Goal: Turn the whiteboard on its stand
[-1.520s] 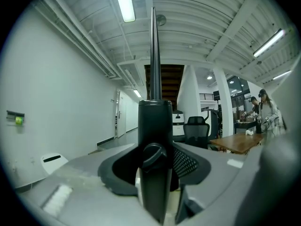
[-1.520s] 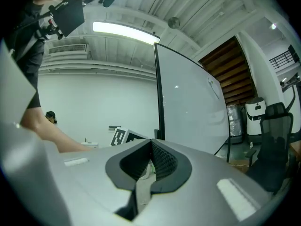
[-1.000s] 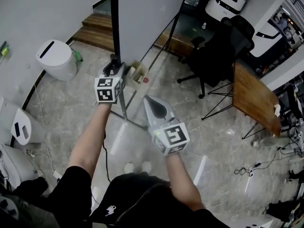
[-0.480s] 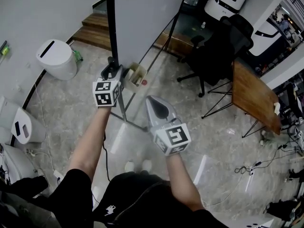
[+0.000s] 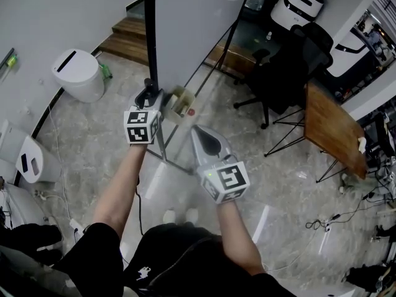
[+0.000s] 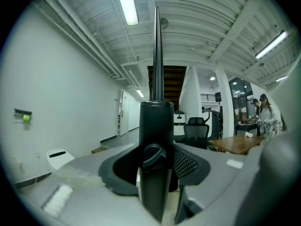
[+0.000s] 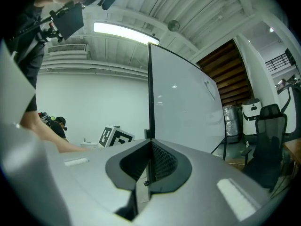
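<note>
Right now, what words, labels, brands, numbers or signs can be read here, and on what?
None can be read.
Left marker cube, right marker cube: black square patterns, no letters.
Whiteboard: blank.
Shirt: small white emblem, too small to read.

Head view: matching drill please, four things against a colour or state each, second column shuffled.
Things:
1. left gripper
2. bin
3. table
4. office chair

Colour or state:
a. brown wood
b. shut on the whiteboard frame
c. white, slot in the lid
d. black

Pairs: 1-b, 2-c, 3-a, 4-d
</note>
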`<act>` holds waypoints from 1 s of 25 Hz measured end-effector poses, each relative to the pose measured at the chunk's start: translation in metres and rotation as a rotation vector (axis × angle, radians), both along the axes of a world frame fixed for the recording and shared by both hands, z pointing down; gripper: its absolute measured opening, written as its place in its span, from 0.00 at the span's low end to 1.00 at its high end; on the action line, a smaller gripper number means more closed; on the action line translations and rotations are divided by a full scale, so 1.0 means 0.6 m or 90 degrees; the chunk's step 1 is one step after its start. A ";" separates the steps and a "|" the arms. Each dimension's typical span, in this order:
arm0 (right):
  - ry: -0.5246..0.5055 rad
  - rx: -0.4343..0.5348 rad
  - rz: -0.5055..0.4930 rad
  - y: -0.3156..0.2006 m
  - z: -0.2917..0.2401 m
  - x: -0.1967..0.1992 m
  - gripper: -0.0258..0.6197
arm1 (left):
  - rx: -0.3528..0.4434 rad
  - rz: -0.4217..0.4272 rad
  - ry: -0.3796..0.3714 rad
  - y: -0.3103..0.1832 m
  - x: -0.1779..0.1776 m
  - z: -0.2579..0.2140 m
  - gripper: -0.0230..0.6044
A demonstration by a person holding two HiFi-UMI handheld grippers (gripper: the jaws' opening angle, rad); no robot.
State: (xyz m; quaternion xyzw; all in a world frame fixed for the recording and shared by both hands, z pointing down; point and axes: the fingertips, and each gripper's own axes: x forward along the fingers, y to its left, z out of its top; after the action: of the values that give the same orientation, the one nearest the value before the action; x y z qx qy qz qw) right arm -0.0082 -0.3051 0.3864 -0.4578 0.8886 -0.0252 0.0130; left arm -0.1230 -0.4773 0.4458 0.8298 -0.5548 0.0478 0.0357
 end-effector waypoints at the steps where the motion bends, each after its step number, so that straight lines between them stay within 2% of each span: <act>1: -0.001 0.000 -0.001 0.002 0.000 -0.001 0.05 | 0.000 0.000 -0.001 0.006 -0.003 0.000 0.34; 11: 0.001 0.005 -0.019 0.016 -0.003 -0.025 0.05 | 0.012 -0.001 0.002 0.066 -0.023 -0.011 0.34; 25: 0.010 0.007 -0.032 0.027 -0.002 -0.030 0.05 | -0.001 0.007 -0.009 0.126 -0.055 0.006 0.35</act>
State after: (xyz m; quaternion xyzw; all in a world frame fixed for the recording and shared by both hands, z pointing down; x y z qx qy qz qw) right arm -0.0259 -0.2887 0.3849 -0.4357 0.8999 -0.0169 0.0076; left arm -0.1557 -0.4014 0.4492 0.8323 -0.5507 0.0539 0.0321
